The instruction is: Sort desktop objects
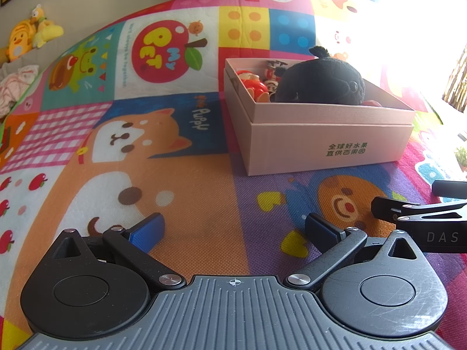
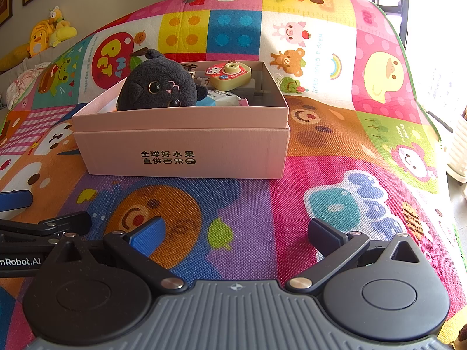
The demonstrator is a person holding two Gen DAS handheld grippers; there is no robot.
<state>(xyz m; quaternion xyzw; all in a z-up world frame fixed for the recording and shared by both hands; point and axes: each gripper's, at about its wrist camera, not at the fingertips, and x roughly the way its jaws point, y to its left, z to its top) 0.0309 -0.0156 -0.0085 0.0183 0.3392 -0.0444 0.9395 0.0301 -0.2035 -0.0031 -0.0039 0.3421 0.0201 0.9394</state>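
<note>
A pink cardboard box [image 1: 329,148] [image 2: 181,151] stands on a colourful play mat. In it lie a black plush cat [image 1: 321,80] [image 2: 160,86], a yellow toy camera [image 2: 230,75], a red figure [image 1: 251,83] and a white packet [image 2: 224,97]. My left gripper [image 1: 233,230] is open and empty, low over the mat, in front and left of the box. My right gripper [image 2: 236,233] is open and empty in front of the box. Each gripper shows at the edge of the other's view.
The play mat [image 2: 321,93] covers the whole surface. Yellow plush toys [image 1: 26,36] [image 2: 49,33] and crumpled pink cloth [image 1: 14,86] lie at the far left by the wall. A white ribbed pot [image 2: 459,145] stands at the right past the mat's edge.
</note>
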